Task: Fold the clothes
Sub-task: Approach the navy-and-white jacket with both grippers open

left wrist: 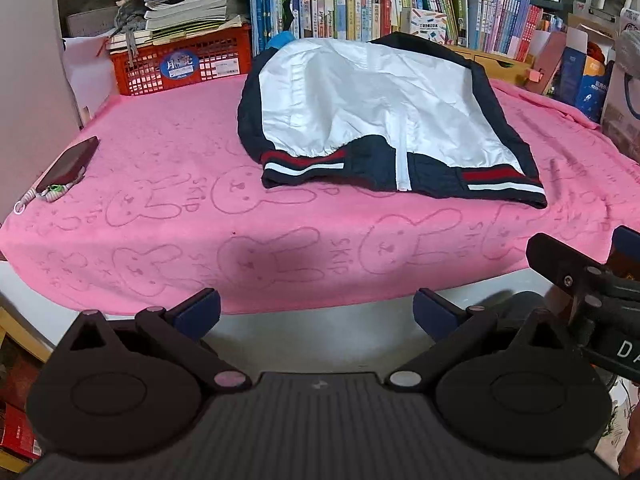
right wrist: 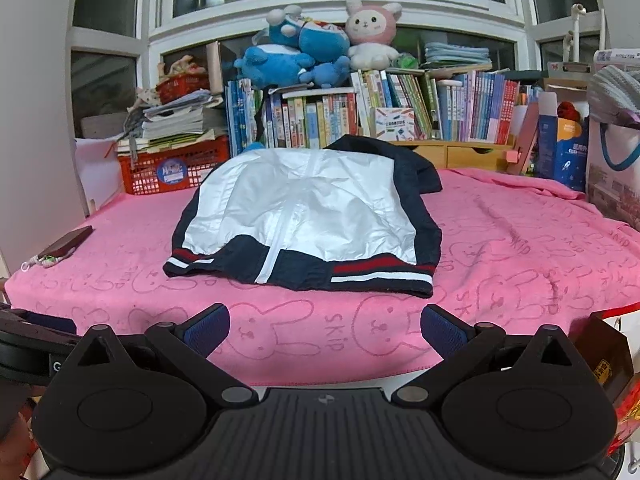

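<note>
Left tool (left wrist: 316, 314): fingers spread wide, nothing between them, held at the near edge of the table (left wrist: 304, 340), tilted downward; right tool (right wrist: 325, 330): likewise wide open and empty, at the same near edge, beside the left one. Pink towel (left wrist: 160, 240): covers the table top. Jacket (left wrist: 376, 120): navy and white, striped hem toward the tools, lying on the towel ahead of both, apart from either; its length runs away from the tools toward the bookshelf (right wrist: 400, 108), hem across. Bearing: in the left view it sits ahead and right of centre; in the right view nearly dead ahead; the right tool looks the nearer to the hem. Phone (left wrist: 68, 166): far left edge, well clear.
</note>
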The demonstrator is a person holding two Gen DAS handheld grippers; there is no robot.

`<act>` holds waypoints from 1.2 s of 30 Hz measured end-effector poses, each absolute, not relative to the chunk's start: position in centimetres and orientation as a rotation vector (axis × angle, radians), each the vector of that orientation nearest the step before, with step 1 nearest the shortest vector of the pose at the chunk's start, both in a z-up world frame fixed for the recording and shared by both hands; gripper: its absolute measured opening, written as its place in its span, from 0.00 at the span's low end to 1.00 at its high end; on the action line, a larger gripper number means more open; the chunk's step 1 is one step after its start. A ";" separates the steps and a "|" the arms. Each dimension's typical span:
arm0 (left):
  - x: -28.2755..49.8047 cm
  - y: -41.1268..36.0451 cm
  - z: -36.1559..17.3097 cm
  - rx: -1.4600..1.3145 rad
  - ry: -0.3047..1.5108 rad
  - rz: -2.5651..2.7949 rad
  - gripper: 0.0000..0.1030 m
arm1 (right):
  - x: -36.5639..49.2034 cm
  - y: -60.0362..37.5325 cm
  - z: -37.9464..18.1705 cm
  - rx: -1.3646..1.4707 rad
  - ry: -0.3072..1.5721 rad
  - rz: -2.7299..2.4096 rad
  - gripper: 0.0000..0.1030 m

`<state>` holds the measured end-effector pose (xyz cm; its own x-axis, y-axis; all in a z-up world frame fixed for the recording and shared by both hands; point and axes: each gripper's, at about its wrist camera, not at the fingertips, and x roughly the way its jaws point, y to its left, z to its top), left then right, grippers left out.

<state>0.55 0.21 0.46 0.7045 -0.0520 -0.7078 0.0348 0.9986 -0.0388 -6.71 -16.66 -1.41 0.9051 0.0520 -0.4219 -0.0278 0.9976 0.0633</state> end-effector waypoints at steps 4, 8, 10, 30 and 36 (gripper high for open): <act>2.2 1.9 1.8 -0.081 0.822 -0.071 1.00 | -6.7 -16.8 -1.2 0.070 0.438 0.045 1.00; 1.8 0.5 1.9 0.004 0.803 -0.020 1.00 | -6.6 -16.5 -1.5 0.074 0.442 0.047 1.00; 0.3 0.0 0.5 0.029 0.781 -0.002 1.00 | -6.7 -16.5 -1.7 0.075 0.442 0.047 1.00; -0.3 0.0 -1.1 0.030 0.777 -0.011 1.00 | -6.7 -16.4 -1.7 0.052 0.461 0.041 1.00; -0.3 0.0 -1.2 0.030 0.780 -0.013 1.00 | -6.7 -16.3 -1.7 0.048 0.463 0.040 1.00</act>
